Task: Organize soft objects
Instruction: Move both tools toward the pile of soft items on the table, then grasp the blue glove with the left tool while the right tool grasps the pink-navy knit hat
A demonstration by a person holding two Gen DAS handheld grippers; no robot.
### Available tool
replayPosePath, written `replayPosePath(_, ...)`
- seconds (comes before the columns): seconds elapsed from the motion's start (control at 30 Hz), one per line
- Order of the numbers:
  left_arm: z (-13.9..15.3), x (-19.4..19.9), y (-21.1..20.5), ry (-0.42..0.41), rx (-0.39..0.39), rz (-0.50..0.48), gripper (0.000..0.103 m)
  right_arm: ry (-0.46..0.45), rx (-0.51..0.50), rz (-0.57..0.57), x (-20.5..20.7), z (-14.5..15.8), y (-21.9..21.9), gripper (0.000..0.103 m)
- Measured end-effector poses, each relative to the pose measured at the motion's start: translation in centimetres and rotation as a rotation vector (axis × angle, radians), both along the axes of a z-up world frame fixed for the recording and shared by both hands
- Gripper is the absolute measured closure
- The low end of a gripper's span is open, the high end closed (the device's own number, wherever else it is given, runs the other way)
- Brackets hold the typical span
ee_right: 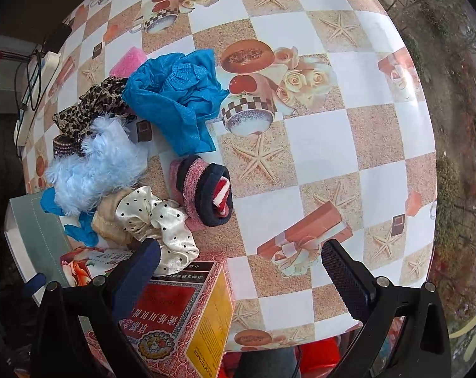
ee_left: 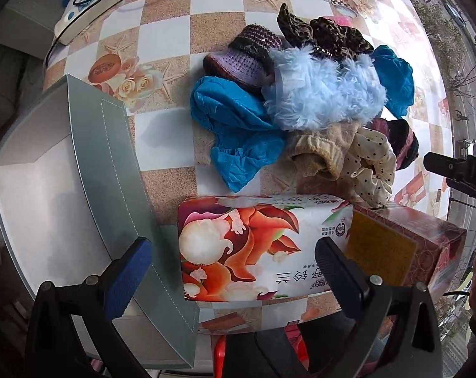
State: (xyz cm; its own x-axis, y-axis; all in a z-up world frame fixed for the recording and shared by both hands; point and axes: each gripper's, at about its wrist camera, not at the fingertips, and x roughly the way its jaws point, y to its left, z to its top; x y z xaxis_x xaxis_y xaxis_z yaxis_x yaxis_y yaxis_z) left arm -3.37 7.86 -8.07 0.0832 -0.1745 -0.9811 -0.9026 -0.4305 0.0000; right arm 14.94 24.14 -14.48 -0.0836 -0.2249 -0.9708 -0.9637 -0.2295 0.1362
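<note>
the pile of soft things (ee_left: 307, 107) lies at about twelve o'clock ahead of your left claw (ee_left: 230, 271) and at ten o'clock from your right claw (ee_right: 241, 267), and by the look of it nothing has been sorted yet: the grey box (ee_left: 118, 189) at your left claw's nine o'clock shows a bare white inside. so you are at the very start, choosing a first piece.

the heap is loose and tangled. a fluffy pale blue piece (ee_left: 323, 91) sits on top at its middle, with crumpled blue cloth (ee_left: 238, 132) at its seven o'clock, a knitted purple hat (ee_left: 241, 60) at ten, a leopard-print scrunchie (ee_left: 326, 31) at twelve, and a cream polka-dot scrunchie (ee_left: 370, 163) at five. a rolled pink and navy sock (ee_right: 203, 192) lies just beside the heap, apart enough to take alone.

both claws hang wide apart and carry nothing. a floral tissue box (ee_left: 257, 249) and a red carton (ee_left: 411, 245) stand between you and the heap on the checked surface (ee_right: 316, 145).

next, i judge, you reach over the boxes, pinch one outer piece cleanly and carry it to the grey box; expect neighbours to drag along.
</note>
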Motion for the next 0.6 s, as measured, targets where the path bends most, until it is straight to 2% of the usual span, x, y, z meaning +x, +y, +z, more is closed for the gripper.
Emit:
replayPosePath(0.17, -1.7, -0.6, 1.9, -0.027, -0.009, 0.015, 0.000, 0.040, -0.065, 0.039, -2.2, -3.0, 1.9, 0.000)
replayPosePath(0.3, -3.5, -0.6, 3.4, -0.044, 0.010, 0.015, 0.000, -0.018, -0.095, 0.064, -2.7, -5.4, 2.3, 0.000)
replayPosePath(0.47, -5.5, -2.3, 4.1, -0.043, -0.012, 0.049, 0.000, -0.137, -0.083, 0.028, 0.4, -6.8, 1.6, 0.000)
replayPosePath(0.6, -6.3, -4.2, 4.5, -0.078, 0.000, 0.075, 0.000, -0.129, -0.105, -0.054, 3.2, -7.1, 1.0, 0.000)
